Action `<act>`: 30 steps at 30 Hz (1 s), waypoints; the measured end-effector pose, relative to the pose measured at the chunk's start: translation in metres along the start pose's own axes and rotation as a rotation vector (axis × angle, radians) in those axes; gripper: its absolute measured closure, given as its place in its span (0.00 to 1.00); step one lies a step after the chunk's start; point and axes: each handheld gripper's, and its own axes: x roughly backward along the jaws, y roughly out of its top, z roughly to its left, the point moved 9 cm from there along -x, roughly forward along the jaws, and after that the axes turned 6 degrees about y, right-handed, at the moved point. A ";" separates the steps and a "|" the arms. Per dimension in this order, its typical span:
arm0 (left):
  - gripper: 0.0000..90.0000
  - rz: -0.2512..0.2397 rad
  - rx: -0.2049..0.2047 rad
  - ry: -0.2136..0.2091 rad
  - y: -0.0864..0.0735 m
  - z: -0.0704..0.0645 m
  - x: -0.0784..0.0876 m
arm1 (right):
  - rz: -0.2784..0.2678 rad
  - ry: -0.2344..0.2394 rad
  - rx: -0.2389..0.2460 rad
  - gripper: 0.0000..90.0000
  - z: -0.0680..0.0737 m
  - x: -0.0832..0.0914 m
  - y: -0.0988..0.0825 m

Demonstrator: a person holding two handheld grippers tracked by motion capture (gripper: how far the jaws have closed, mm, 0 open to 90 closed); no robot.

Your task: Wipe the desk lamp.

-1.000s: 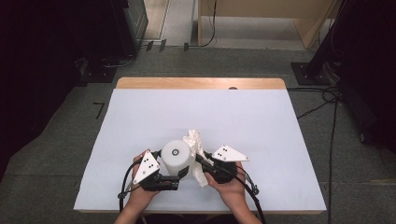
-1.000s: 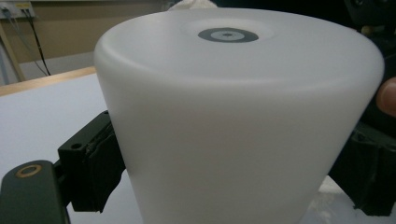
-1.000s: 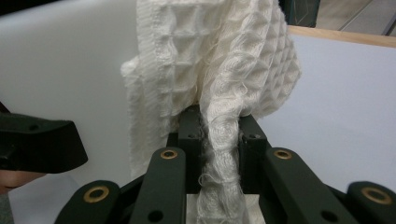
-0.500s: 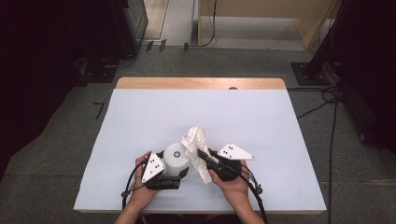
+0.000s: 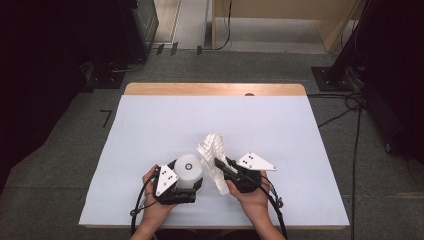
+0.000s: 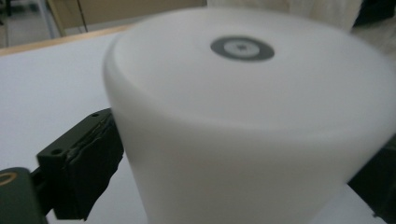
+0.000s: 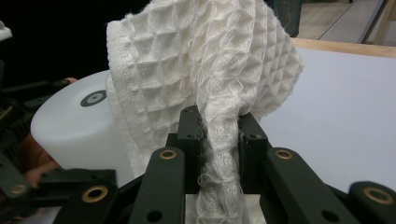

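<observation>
A white upside-down cup (image 5: 188, 170) with a grey ring mark on its flat top sits near the table's front edge. My left gripper (image 5: 186, 184) is shut on the cup (image 6: 243, 121), one jaw on each side of its wall. My right gripper (image 5: 218, 164) is shut on a white waffle-weave cloth (image 5: 212, 152), which it holds up just right of the cup. In the right gripper view the cloth (image 7: 205, 74) bunches between the jaws and drapes above them, with the cup (image 7: 77, 126) at the left behind it.
The table (image 5: 165, 120) is covered in a pale blue-white sheet, with a wooden strip (image 5: 215, 89) along its far edge. Black equipment and cables stand on the floor beyond the table. A person's hands hold both grippers at the front edge.
My right gripper has lifted the cloth off the table and up beside the cup. My left gripper has stayed clamped on the cup, shifted slightly.
</observation>
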 end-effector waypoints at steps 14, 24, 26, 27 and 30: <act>0.10 -0.094 0.055 -0.158 0.026 -0.007 0.018 | -0.004 0.048 0.037 0.84 0.023 -0.004 0.002; 0.10 -0.102 0.022 -0.146 0.027 -0.001 0.021 | 0.044 0.037 0.033 0.85 0.020 -0.013 -0.009; 0.10 -0.098 0.021 -0.149 0.026 -0.003 0.019 | 0.015 0.041 0.041 0.84 0.021 -0.007 -0.001; 0.10 -0.097 0.022 -0.158 0.025 -0.006 0.019 | 0.006 0.040 0.044 0.84 0.021 -0.006 0.002; 0.10 -0.105 0.022 -0.178 0.027 -0.010 0.019 | 0.020 0.033 0.057 0.85 0.020 -0.007 -0.002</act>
